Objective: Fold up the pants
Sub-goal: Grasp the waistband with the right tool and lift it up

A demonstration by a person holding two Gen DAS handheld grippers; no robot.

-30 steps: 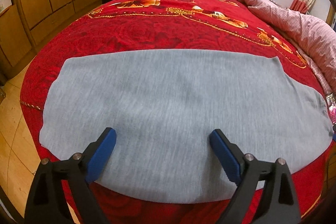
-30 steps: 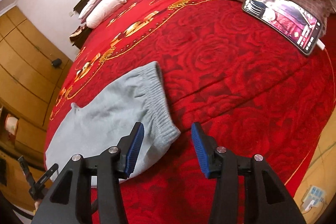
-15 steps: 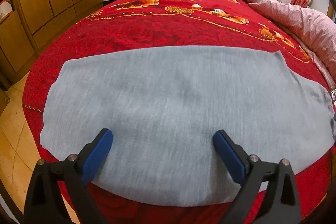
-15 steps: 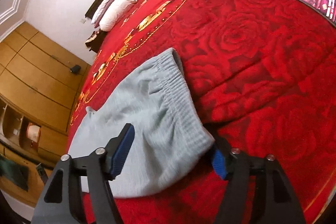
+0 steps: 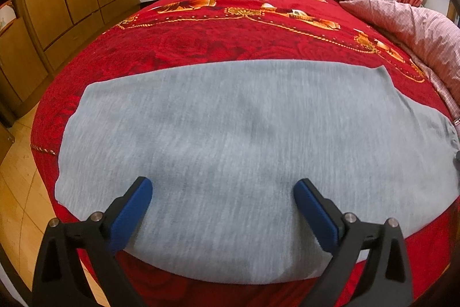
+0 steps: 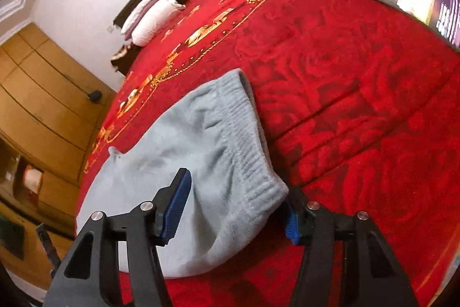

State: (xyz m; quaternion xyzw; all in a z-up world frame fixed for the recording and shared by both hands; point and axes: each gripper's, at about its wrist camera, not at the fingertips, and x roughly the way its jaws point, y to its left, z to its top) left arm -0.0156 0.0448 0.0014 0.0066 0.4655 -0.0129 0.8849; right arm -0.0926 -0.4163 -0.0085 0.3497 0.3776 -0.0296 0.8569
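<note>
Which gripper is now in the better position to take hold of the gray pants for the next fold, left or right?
Right, probably. The right gripper stands open with the ribbed waistband corner of the gray pants between its jaws. The left gripper is open over the flat middle of the cloth, no edge between its fingers.

Left gripper [image 5: 222, 196]: jaws spread wide, both blue pads exposed, black finger frames angled outward from the bottom of the view, pointing forward and slightly down. Nothing between the fingers; whether the tips touch anything cannot be told. Right gripper [image 6: 237, 196]: jaws also apart, narrower gap, straddling cloth; left finger's ribbed blue pad [image 6: 176, 206] fully visible, right finger's pad mostly hidden behind the cloth's corner, only a sliver showing.
</note>
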